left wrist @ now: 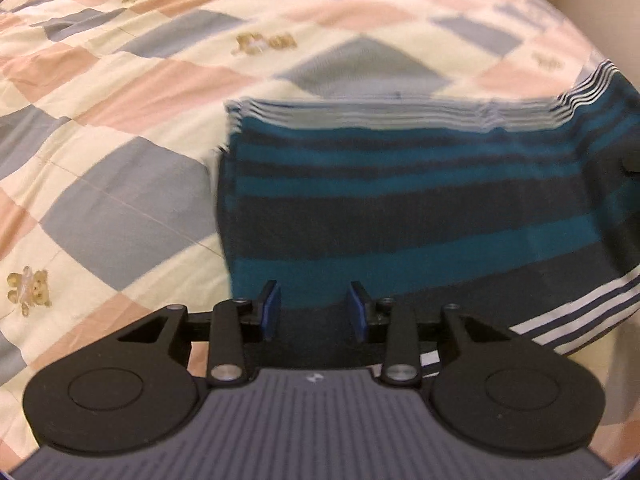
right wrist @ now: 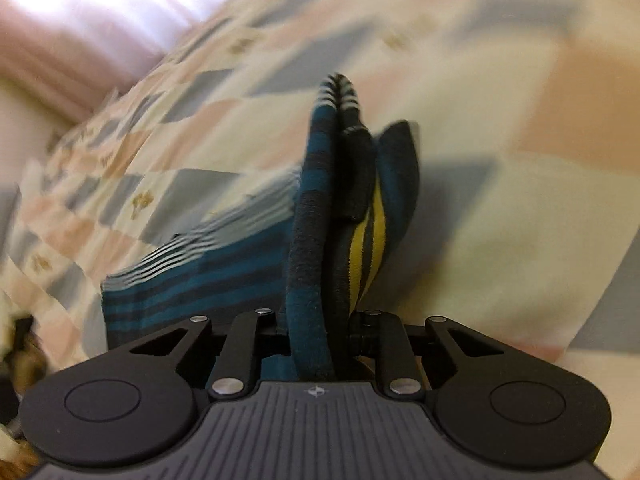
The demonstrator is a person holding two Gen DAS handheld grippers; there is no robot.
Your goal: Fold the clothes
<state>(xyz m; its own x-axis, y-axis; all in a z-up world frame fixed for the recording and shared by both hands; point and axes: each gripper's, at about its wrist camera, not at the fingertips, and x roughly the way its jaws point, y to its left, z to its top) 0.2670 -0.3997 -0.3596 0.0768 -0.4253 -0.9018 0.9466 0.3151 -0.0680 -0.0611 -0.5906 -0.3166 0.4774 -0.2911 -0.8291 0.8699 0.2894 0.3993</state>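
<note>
A teal, navy and white striped garment (left wrist: 400, 208) lies folded on the bed. My left gripper (left wrist: 315, 310) is open, its blue pads (left wrist: 272, 308) apart just above the garment's near edge, holding nothing. My right gripper (right wrist: 320, 336) is shut on a bunched edge of the same garment (right wrist: 316, 240), which stands up between the jaws; a yellow stripe (right wrist: 366, 240) shows inside the fold. The rest of the garment (right wrist: 192, 288) trails down to the left. Both views are motion-blurred.
The bed is covered by a patchwork quilt (left wrist: 120, 120) in cream, pink and grey squares with teddy-bear prints. A pink curtain (right wrist: 60, 40) hangs beyond the bed's far edge. A dark object (left wrist: 632, 164) shows at the right edge.
</note>
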